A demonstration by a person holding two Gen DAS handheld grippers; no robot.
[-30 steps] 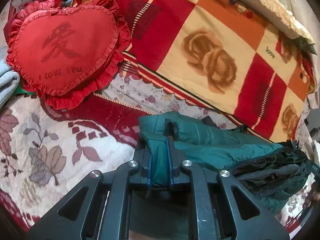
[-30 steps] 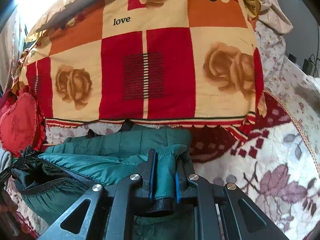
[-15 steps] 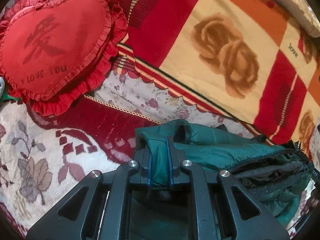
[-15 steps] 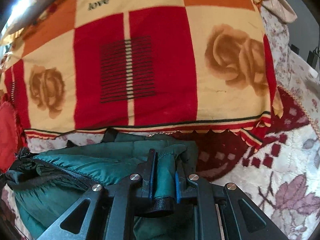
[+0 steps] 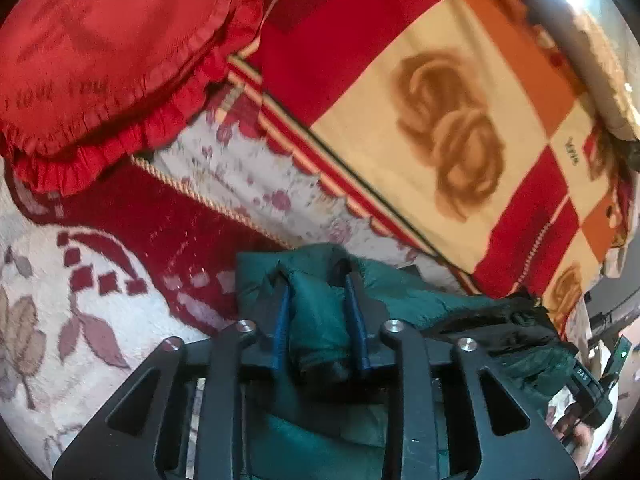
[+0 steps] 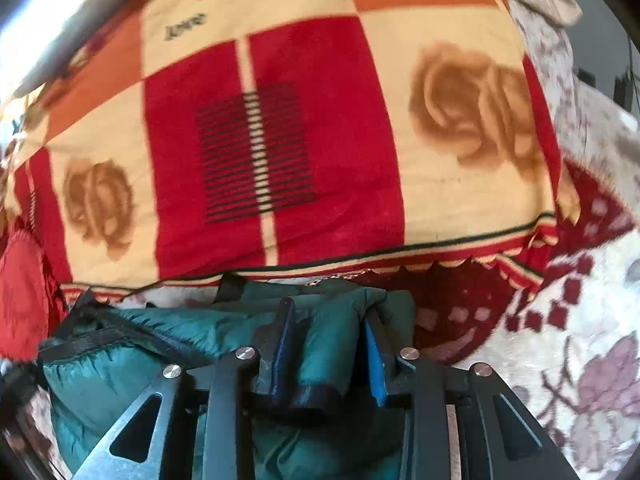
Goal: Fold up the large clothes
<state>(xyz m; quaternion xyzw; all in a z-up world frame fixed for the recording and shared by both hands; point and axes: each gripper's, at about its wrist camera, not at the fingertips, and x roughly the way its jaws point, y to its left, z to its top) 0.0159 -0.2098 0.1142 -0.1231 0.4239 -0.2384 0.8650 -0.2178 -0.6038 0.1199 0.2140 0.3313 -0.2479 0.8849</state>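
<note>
A dark green padded jacket (image 5: 420, 300) lies folded on the floral bedspread, close to the checked blanket. In the left wrist view my left gripper (image 5: 316, 284) has its blue-padded fingers spread, with a fold of the jacket lying loosely between them. In the right wrist view the same jacket (image 6: 168, 344) spreads to the left, and my right gripper (image 6: 328, 320) is also spread, a fold of green fabric and its black cuff resting between the fingers.
A red heart-shaped cushion (image 5: 100, 52) lies at the upper left. A red, cream and orange blanket with rose prints (image 6: 280, 140) is heaped just behind the jacket. The white and maroon floral bedspread (image 5: 60, 300) lies on both sides.
Both grippers have moved forward toward the blanket with the jacket edge, then both have opened; the fabric now sits loose between the spread fingers.
</note>
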